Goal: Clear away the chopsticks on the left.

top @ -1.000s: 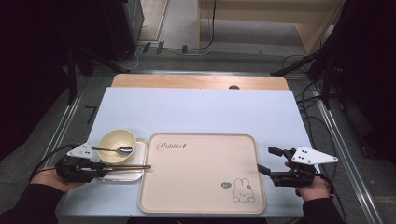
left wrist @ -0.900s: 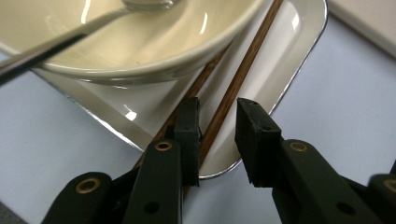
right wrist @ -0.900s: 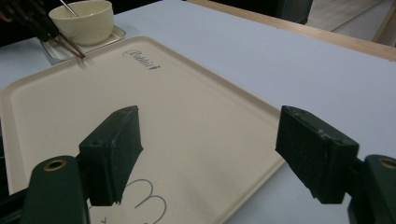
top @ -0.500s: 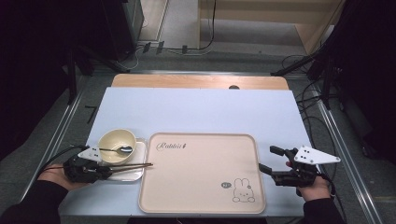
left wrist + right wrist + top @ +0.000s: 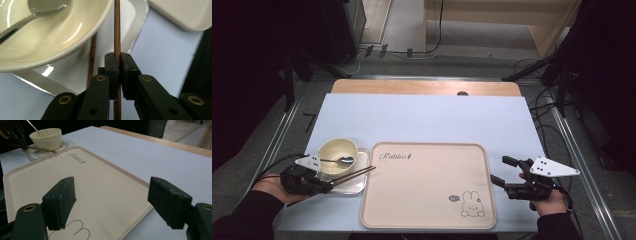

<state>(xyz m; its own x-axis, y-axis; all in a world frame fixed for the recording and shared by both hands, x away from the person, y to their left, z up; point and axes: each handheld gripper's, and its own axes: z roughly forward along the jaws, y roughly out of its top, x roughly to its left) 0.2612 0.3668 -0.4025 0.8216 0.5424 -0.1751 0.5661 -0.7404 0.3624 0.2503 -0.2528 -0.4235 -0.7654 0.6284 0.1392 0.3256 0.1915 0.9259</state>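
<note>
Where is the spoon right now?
In the high view, the spoon sits in the cream bowl on the small white plate, at the table's left, beside the big rabbit tray.

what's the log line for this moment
left gripper: just closed on one chopstick | right gripper: open, over tray edge | bowl: holds spoon

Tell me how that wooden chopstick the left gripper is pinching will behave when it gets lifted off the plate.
The chopstick looks thin, straight and stiff, so it should probably lift without bending and weigh little. The left gripper, whose jaws have just been closing, grips it near one end, so the long free end may swing or pivot. Its smooth round shaft could slip or roll between the pads.
</note>
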